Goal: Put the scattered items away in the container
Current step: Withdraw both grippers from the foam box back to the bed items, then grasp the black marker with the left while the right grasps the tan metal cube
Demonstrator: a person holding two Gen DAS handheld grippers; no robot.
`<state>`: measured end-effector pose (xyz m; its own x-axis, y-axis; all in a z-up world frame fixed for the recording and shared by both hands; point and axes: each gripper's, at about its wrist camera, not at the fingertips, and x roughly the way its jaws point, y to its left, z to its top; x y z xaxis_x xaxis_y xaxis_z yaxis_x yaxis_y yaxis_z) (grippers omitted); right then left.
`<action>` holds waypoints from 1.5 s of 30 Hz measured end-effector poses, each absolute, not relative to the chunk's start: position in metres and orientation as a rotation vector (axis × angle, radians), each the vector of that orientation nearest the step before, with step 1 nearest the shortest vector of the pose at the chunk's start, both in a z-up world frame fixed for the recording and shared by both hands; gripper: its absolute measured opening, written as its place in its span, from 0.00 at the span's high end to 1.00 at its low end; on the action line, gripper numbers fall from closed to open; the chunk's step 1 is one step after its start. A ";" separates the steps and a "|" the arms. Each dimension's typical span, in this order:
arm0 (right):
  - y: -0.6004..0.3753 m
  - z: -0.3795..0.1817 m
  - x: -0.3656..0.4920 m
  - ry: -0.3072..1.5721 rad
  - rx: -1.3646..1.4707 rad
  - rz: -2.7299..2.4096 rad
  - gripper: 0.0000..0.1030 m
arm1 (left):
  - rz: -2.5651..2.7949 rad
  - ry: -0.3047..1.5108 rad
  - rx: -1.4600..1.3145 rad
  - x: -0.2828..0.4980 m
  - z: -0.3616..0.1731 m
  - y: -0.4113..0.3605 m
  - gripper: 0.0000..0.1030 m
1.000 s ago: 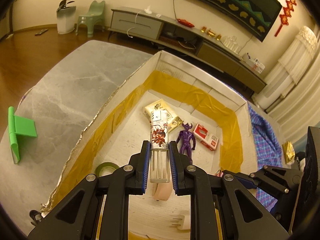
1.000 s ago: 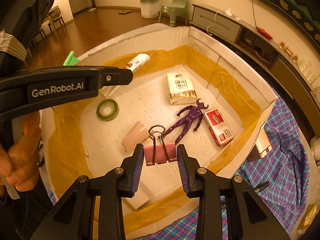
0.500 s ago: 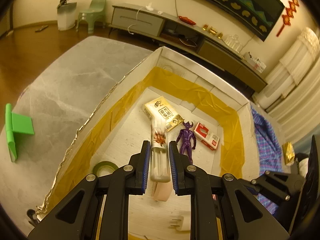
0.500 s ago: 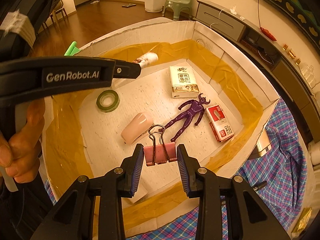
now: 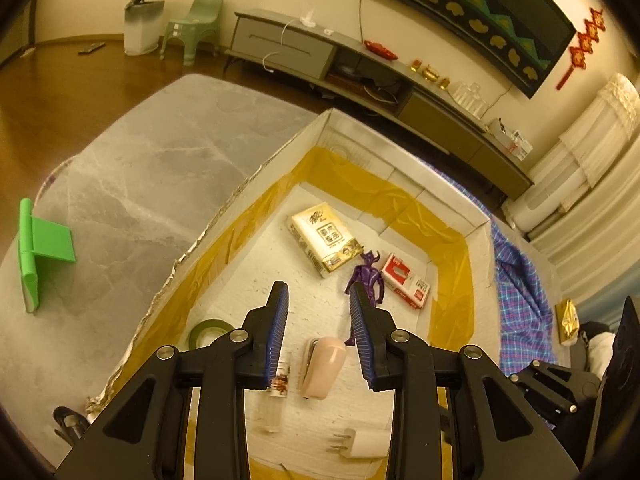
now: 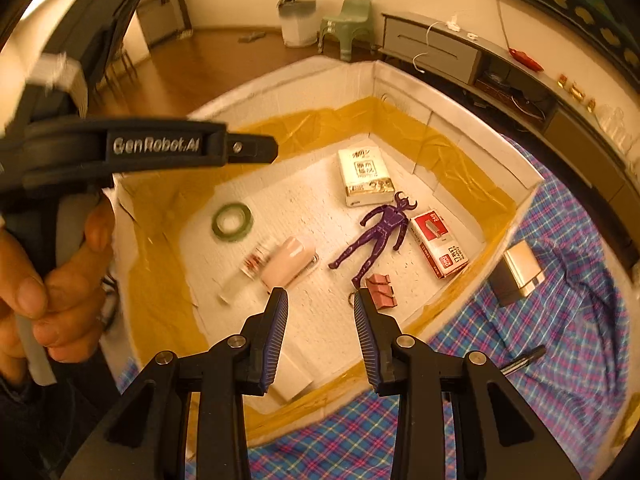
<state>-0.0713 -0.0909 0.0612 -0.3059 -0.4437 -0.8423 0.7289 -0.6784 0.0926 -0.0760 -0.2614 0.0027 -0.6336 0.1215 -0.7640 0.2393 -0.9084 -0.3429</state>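
Left tongs (image 5: 318,314) opening, nothing between the pads, over the white foam box (image 5: 404,168); clear tube (image 5: 274,402) lies on the box floor below, just beside the pink stapler (image 5: 322,366). Right tongs (image 6: 320,312) gape part-open and empty, pink binder clip (image 6: 382,290) on the box floor by the right fingertip, near the purple figure (image 6: 380,236). Also in the box: green tape roll (image 6: 232,222), tissue pack (image 6: 362,176), red carton (image 6: 438,248), white plug (image 5: 362,442); green stand (image 5: 40,248) out on the table.

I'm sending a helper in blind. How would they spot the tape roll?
Look inside the white foam box lined with yellow film. On its floor, left of the pink stapler, lies the tape roll: the only flat green ring there.
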 end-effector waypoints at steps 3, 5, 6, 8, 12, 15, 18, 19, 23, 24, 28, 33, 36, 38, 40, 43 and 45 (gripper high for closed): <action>-0.074 0.074 -0.074 0.260 1.136 -2.051 0.65 | -2.725 0.608 1.280 -0.072 0.012 -0.254 0.67; -0.059 0.086 -0.076 0.164 1.086 -2.067 0.65 | -2.756 0.598 1.244 -0.068 0.020 -0.248 0.67; -0.051 0.092 -0.077 0.115 1.054 -2.076 0.65 | -2.779 0.595 1.216 -0.064 0.026 -0.244 0.67; -0.038 0.102 -0.078 0.050 1.006 -2.089 0.65 | -2.820 0.588 1.160 -0.058 0.036 -0.237 0.67; -0.011 0.117 -0.079 -0.052 0.942 -2.107 0.65 | -2.936 0.542 1.062 -0.048 0.057 -0.216 0.67; 0.012 0.123 -0.080 -0.106 0.919 -2.135 0.65 | -3.024 0.463 1.013 -0.040 0.068 -0.193 0.67; 0.033 0.121 -0.085 -0.136 0.920 -2.178 0.64 | -3.104 0.388 1.006 -0.036 0.073 -0.166 0.67; 0.042 0.118 -0.088 -0.148 0.932 -2.200 0.63 | -3.130 0.378 1.015 -0.035 0.074 -0.158 0.67; 0.075 0.099 -0.107 -0.200 1.023 -2.283 0.62 | -3.240 0.346 1.106 -0.036 0.071 -0.121 0.64; 0.082 0.094 -0.111 -0.204 1.044 -2.298 0.62 | -3.261 0.321 1.136 -0.037 0.067 -0.109 0.63; 0.101 0.074 -0.129 -0.174 1.113 -2.330 0.61 | -3.287 0.187 1.253 -0.044 0.053 -0.069 0.62; 0.102 0.058 -0.144 -0.047 1.143 -2.318 0.54 | -3.253 0.105 1.394 -0.054 0.027 -0.035 0.58; 0.087 0.048 -0.154 0.093 1.142 -2.284 0.49 | -3.214 0.059 1.466 -0.058 0.008 -0.019 0.58; 0.074 0.040 -0.159 0.203 1.132 -2.249 0.45 | -3.196 0.033 1.499 -0.061 -0.002 -0.012 0.58; 0.059 0.033 -0.167 0.303 1.121 -2.216 0.40 | -3.154 0.004 1.532 -0.064 -0.013 -0.010 0.58; 0.043 0.022 -0.183 0.390 1.113 -2.183 0.36 | -3.113 0.050 1.557 -0.067 -0.026 -0.016 0.58; 0.034 0.015 -0.195 0.432 1.106 -2.159 0.28 | -3.076 0.116 1.583 -0.071 -0.034 -0.024 0.58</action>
